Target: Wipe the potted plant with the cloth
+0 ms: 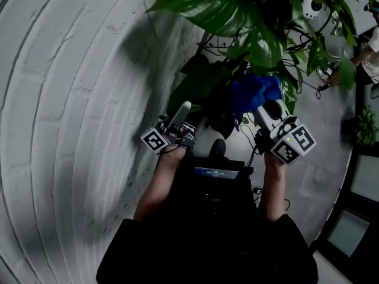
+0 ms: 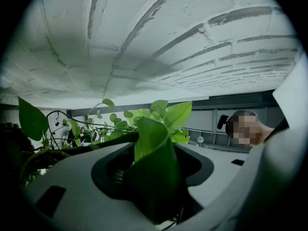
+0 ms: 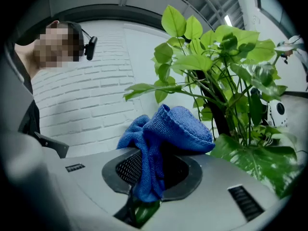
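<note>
**A:** What could be going wrong here?

**B:** On the left, the leaf (image 2: 156,170) could be tearing if the left gripper (image 1: 182,114) is tugging too hard. On the right, the cloth (image 3: 178,126) could be slipping out while rubbing.

**A:** And the fingers?

**B:** The left fingers (image 2: 72,177) are standing partly apart, pinching that curled leaf. The right gripper (image 1: 266,108) is squeezing the blue cloth and a small leaf (image 3: 140,218), just beside the potted plant (image 3: 226,57).

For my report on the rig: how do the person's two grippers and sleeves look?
The left gripper and right gripper have pale grey shells, a dark oval recess round the tongs, and a cube of black-and-white square markers each. The person wears a black top.
</note>
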Action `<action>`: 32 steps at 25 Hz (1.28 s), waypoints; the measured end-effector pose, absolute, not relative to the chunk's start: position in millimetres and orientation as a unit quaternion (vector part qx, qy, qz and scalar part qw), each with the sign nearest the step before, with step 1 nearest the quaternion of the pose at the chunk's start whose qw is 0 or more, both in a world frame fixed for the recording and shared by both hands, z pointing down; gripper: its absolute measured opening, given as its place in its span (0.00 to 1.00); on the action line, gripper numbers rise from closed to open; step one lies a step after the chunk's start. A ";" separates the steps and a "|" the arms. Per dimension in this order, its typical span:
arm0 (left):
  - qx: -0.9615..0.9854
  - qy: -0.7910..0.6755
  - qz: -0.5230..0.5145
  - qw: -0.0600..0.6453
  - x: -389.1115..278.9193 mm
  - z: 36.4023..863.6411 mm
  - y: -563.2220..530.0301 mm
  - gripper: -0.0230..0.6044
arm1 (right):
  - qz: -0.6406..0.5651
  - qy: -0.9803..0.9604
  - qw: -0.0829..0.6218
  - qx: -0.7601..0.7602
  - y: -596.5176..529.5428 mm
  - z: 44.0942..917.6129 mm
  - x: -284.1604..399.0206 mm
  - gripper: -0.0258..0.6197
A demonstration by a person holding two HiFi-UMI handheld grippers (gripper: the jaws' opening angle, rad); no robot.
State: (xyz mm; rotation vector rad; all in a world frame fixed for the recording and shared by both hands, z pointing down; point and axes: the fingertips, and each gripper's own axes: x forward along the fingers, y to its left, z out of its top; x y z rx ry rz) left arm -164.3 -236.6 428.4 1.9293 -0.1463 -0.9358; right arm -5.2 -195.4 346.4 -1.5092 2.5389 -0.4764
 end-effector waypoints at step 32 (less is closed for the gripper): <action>0.785 -0.064 -0.420 0.450 -187.0 418.0 -246.5 0.37 | -0.270 0.908 0.026 -0.319 -167.2 384.9 -114.7 0.21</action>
